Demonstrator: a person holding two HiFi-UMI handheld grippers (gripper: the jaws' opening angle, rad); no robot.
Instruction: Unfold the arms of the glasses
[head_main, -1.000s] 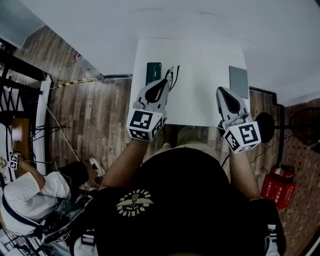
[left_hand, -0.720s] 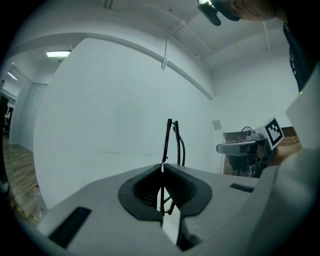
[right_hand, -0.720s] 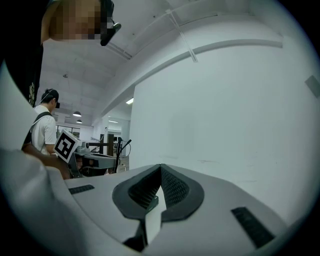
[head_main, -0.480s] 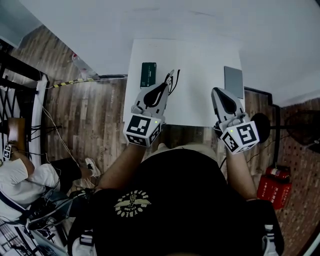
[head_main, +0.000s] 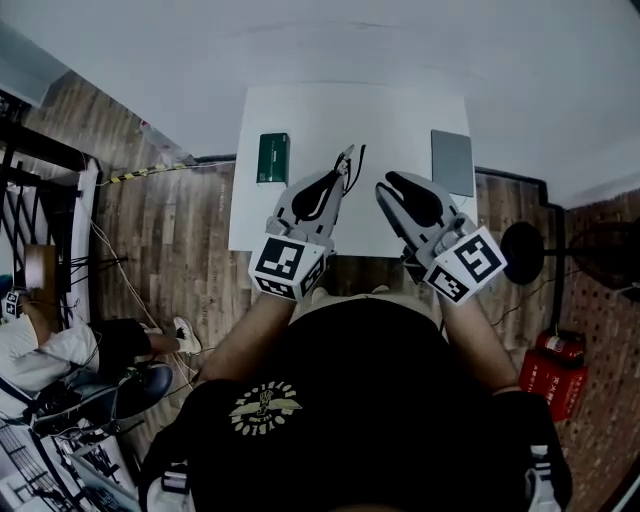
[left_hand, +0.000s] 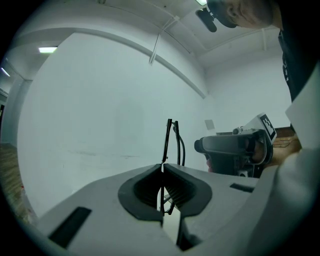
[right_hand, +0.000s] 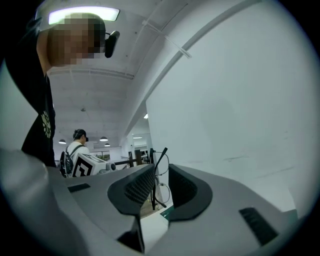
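Our left gripper (head_main: 343, 165) is closed on the glasses (head_main: 356, 158), which stick out ahead over the white table (head_main: 300, 120). Our right gripper (head_main: 388, 182), jaws opening and gripping nothing, points at them from just beside, on their right.

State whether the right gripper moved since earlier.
Yes: the right gripper swung left from the grey pad toward the glasses, tongs opening, glasses showing between them.

Glasses (left_hand: 169, 140): thin black frame, standing on edge, clamped between left gripper (left_hand: 162, 167) fingers.
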